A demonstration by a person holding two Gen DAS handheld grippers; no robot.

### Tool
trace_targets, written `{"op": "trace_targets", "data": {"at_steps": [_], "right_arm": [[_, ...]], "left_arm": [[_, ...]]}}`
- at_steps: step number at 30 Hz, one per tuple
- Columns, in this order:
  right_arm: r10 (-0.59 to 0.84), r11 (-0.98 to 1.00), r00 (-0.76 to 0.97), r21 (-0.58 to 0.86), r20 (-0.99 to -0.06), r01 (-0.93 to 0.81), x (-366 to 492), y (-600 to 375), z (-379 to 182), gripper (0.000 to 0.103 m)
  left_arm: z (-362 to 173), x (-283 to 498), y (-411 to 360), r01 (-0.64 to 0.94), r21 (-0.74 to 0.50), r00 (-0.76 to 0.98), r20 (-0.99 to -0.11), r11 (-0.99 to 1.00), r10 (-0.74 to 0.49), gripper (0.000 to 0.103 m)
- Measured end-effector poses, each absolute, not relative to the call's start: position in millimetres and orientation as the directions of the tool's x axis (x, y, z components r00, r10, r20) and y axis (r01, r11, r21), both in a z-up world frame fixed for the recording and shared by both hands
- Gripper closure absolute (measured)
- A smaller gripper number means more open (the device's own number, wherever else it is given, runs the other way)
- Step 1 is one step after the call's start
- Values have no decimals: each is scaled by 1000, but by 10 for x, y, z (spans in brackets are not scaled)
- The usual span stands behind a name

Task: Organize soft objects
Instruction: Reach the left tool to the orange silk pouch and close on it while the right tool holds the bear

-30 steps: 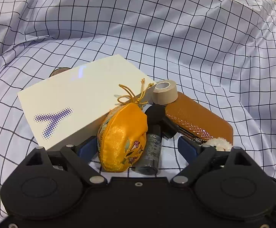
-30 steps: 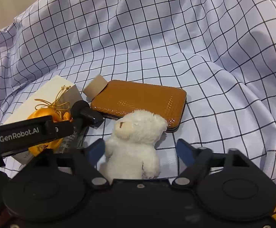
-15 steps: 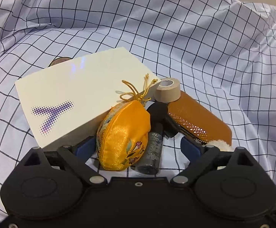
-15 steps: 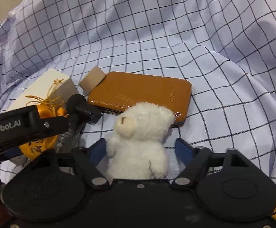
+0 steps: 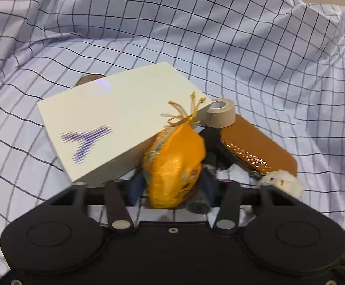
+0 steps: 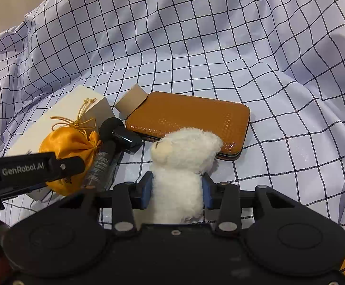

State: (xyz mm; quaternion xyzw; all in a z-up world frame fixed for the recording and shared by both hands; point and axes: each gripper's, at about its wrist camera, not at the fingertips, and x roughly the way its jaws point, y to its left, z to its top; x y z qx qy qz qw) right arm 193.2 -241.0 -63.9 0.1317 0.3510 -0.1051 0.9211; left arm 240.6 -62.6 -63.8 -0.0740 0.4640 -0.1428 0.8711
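1. The left gripper point(image 5: 172, 185) clamped a puckered orange satin drawstring pouch point(image 5: 174, 166) between its jaws.
2. The right gripper point(image 6: 177, 190) was closing on a fluffy white plush bear point(image 6: 182, 166) between its pads.
3. Lifting both straight up looked safest.

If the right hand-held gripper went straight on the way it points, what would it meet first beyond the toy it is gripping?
Probably the glossy brown leather wallet, lying right behind the white plush bear in the right hand-held gripper, whose jaws are closing on it. Depth is unclear; it might meet the checked cloth first.
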Motion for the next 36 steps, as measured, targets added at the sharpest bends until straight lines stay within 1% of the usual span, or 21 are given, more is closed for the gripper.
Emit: {"op": "trace_targets", "data": {"at_steps": [7, 10, 11, 14, 16, 20, 22, 23, 25, 26, 27, 28, 33, 36], "right_arm": [[-102, 941, 727, 170, -679, 291, 1887, -2433, -634, 62], [-108, 941, 722, 164, -683, 296, 1891, -2439, -646, 58], [-113, 941, 722, 161, -682, 299, 1896, -2431, -647, 54], [-124, 941, 721, 151, -682, 304, 1920, -2416, -651, 45], [-127, 938, 719, 152, -684, 310, 1945, -2419, -660, 39], [-129, 933, 716, 162, -686, 323, 1989, -2458, -665, 36], [-127, 929, 715, 169, -688, 328, 2005, -2479, -664, 36], [-125, 928, 715, 173, -688, 329, 2010, -2486, -663, 36], [-123, 926, 715, 179, -688, 332, 2015, -2497, -662, 37], [-121, 926, 714, 181, -689, 331, 2016, -2499, -660, 44], [-116, 926, 715, 185, -689, 328, 2015, -2501, -659, 49], [-103, 929, 715, 190, -691, 318, 2012, -2499, -655, 51], [-102, 936, 728, 182, -678, 300, 1952, -2456, -599, 61], [-91, 938, 744, 194, -662, 287, 1870, -2438, -511, 63]], "left_arm": [[-546, 2264, -585, 194, -235, 535, -789, 952, -303, 59], [-528, 2200, -583, 208, -203, 527, -801, 957, -284, 59], [-544, 2195, -586, 212, -196, 521, -806, 957, -280, 58], [-569, 2210, -598, 214, -180, 532, -802, 960, -269, 55], [-584, 2245, -607, 209, -185, 533, -802, 960, -270, 47], [-599, 2285, -646, 220, -195, 541, -791, 956, -286, 42], [-608, 2306, -661, 223, -199, 543, -788, 954, -291, 38], [-616, 2319, -661, 220, -204, 543, -787, 954, -293, 38], [-631, 2342, -652, 207, -216, 543, -786, 954, -296, 40], [-635, 2350, -647, 202, -223, 543, -785, 954, -298, 41], [-635, 2350, -643, 199, -226, 544, -784, 954, -299, 46], [-627, 2336, -635, 202, -230, 549, -778, 952, -305, 59], [-563, 2243, -621, 230, -251, 563, -754, 940, -339, 59], [-476, 2167, -622, 242, -245, 580, -739, 939, -343, 59]]}}
